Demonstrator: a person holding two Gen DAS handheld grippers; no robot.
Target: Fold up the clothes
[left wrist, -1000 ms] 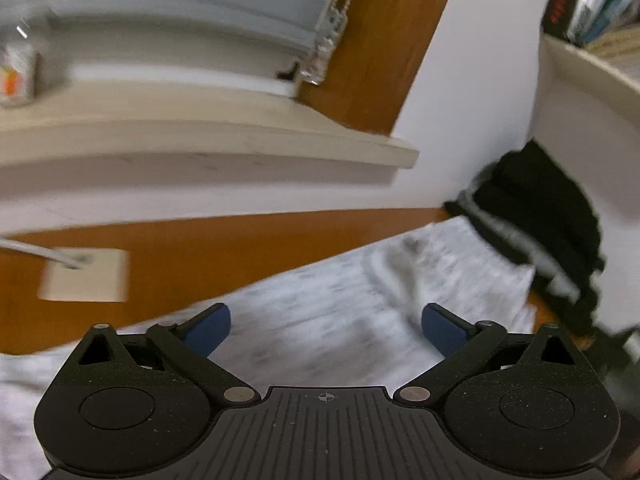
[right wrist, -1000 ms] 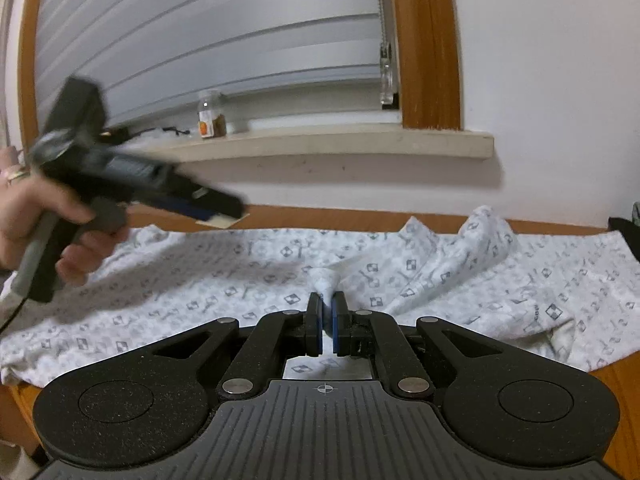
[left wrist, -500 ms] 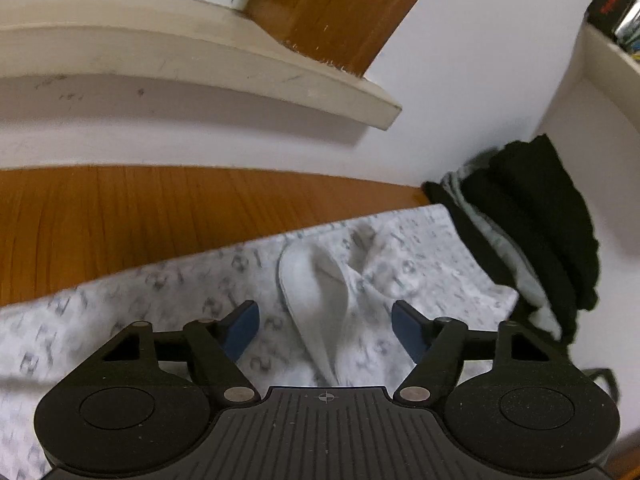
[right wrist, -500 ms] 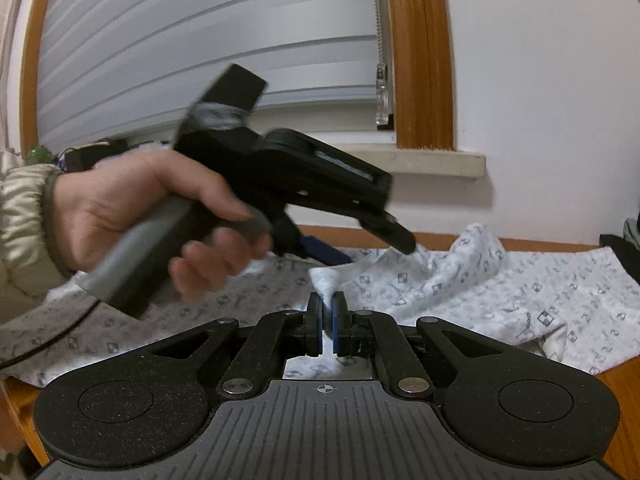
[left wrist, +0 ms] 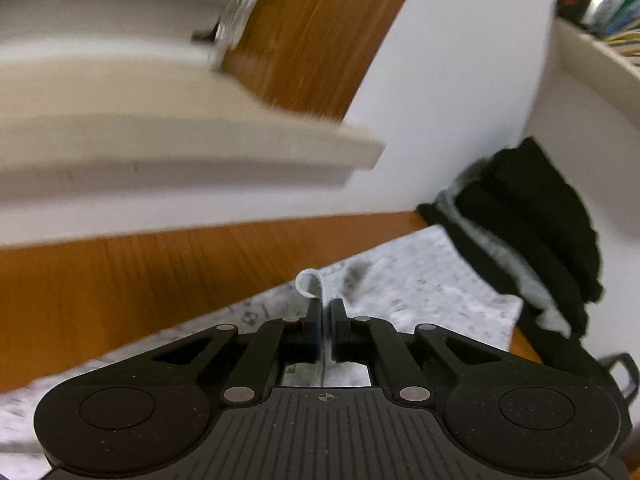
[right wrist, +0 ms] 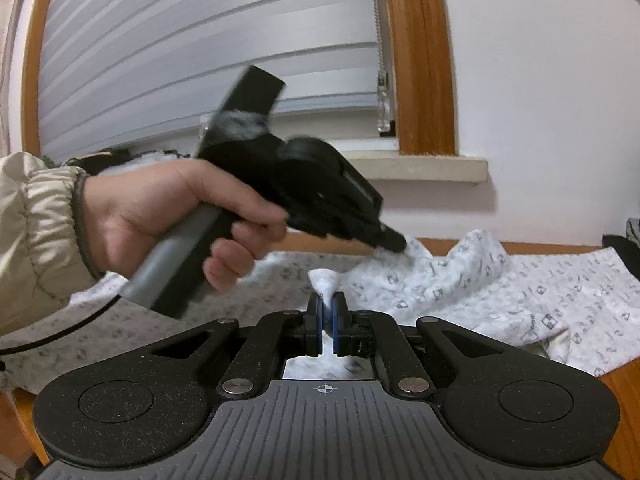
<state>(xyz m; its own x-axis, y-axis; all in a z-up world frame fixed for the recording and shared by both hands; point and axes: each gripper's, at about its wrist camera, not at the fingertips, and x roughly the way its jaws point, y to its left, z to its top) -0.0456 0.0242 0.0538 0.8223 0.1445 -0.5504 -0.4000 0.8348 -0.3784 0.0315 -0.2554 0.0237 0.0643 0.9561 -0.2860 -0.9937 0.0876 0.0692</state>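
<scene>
We see soft, even indoor light with no hard glare; the white wall (right wrist: 540, 100) is bright. The window sill (left wrist: 192, 148) casts a faint shadow on the wall beneath it. The left wrist view is motion-smeared, worst around that sill. In the right wrist view the hand (right wrist: 160, 216) is blurred. Fisheye bending bows the window frame (right wrist: 424, 60).
</scene>
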